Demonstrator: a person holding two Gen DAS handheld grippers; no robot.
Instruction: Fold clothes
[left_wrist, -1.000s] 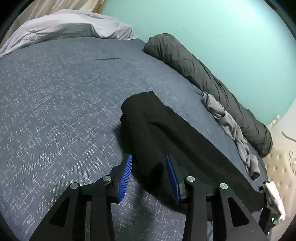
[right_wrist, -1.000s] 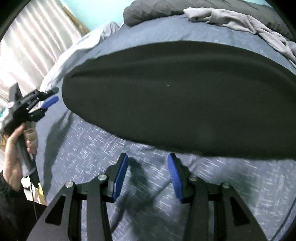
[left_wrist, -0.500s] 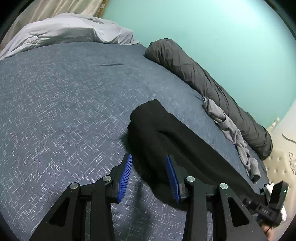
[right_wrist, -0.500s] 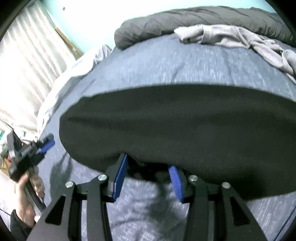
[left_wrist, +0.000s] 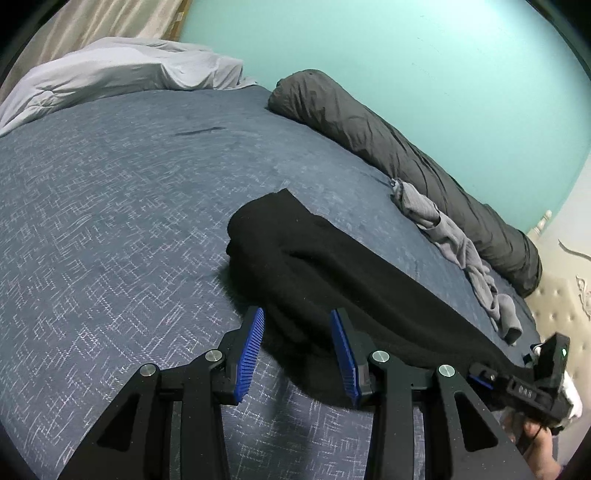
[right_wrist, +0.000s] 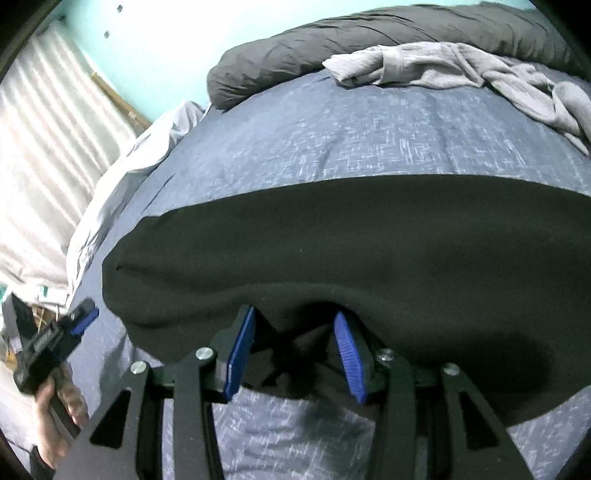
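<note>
Long black knit garment (left_wrist: 332, 280), doubled lengthwise, lies on the blue patterned bedspread (left_wrist: 110, 221); left gripper (left_wrist: 297, 332) and right gripper (right_wrist: 293, 332) both gape unclenched astride its near edge: judgement, pinch every layer together and lift evenly before folding across.

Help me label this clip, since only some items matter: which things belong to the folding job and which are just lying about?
Part of the job:
black garment
left gripper, open at its edge
right gripper, open at its edge
bed, the work surface

Just lying about:
grey garment, crumpled, possibly next
dark rolled duvet
pale blanket
</note>
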